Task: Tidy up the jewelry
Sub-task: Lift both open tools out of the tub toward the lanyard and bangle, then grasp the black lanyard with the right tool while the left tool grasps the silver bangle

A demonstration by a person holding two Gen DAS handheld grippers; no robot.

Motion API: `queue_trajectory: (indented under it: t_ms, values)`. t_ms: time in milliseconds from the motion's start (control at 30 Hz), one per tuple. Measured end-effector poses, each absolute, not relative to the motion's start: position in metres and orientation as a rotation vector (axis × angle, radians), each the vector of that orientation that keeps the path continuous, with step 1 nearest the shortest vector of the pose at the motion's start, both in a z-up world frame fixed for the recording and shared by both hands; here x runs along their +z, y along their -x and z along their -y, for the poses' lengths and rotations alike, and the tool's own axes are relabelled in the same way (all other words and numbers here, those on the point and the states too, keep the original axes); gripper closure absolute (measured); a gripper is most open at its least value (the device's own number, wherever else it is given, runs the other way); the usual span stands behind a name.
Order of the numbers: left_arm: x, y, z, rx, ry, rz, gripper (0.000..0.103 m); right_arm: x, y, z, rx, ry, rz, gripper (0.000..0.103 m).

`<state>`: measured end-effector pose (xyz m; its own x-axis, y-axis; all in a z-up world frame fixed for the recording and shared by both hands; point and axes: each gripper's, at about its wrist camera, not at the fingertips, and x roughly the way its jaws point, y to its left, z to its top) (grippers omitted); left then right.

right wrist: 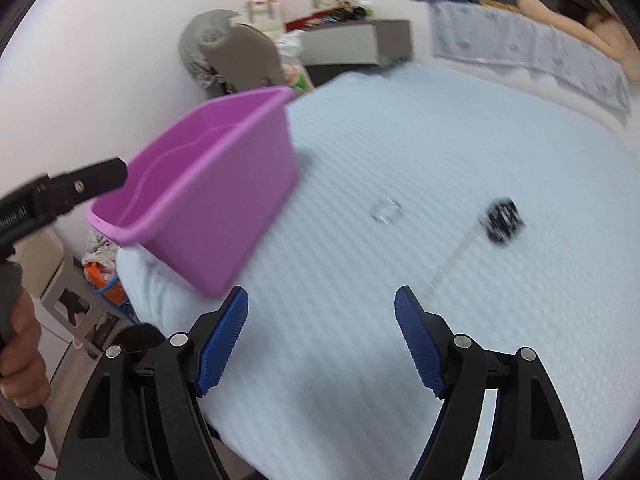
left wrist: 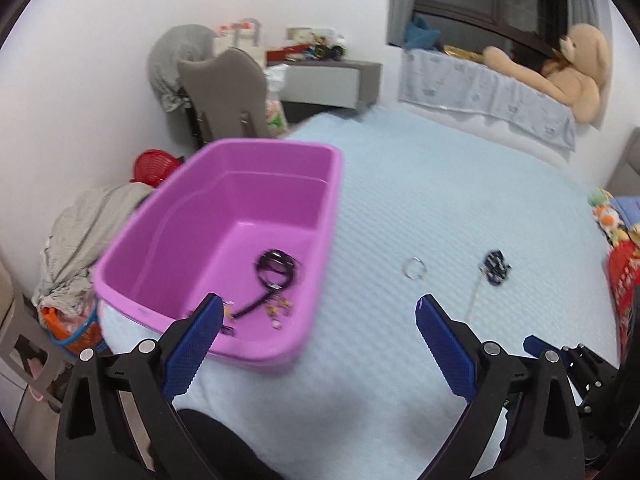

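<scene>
A bed (left wrist: 440,184) with a pale blue quilted cover carries a purple tub (left wrist: 316,264) at its near left corner, a small ring (left wrist: 415,269) right of it, and a dark bracelet (left wrist: 495,267) farther right.

We see a plain purple tub (left wrist: 160,248) at the left of the frame on a pale blue bedcover (left wrist: 460,200) with a fine waffle pattern. Lower down, our grippers' black arms carry ribbed blue pads (left wrist: 192,348), and a tan teddy bear (left wrist: 576,72) sits upper right.
</scene>
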<state>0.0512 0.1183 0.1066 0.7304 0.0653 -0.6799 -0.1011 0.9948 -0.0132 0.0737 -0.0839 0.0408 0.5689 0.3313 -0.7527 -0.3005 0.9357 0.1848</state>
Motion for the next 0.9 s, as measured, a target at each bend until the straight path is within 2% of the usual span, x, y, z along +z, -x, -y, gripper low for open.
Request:
queue_trajectory:
  t_ms: [400,900]
  values:
    - [0.053,-0.068,-0.051,-0.032,0.035,-0.837,0.007,-0.008,-0.054,0.167,0.192,-0.142,-0.953,0.03]
    - [-0.021,-0.144,-0.021,-0.034,0.023,-0.972,0.007,-0.06,-0.111,0.212,0.109,-0.251,-1.008,0.03]
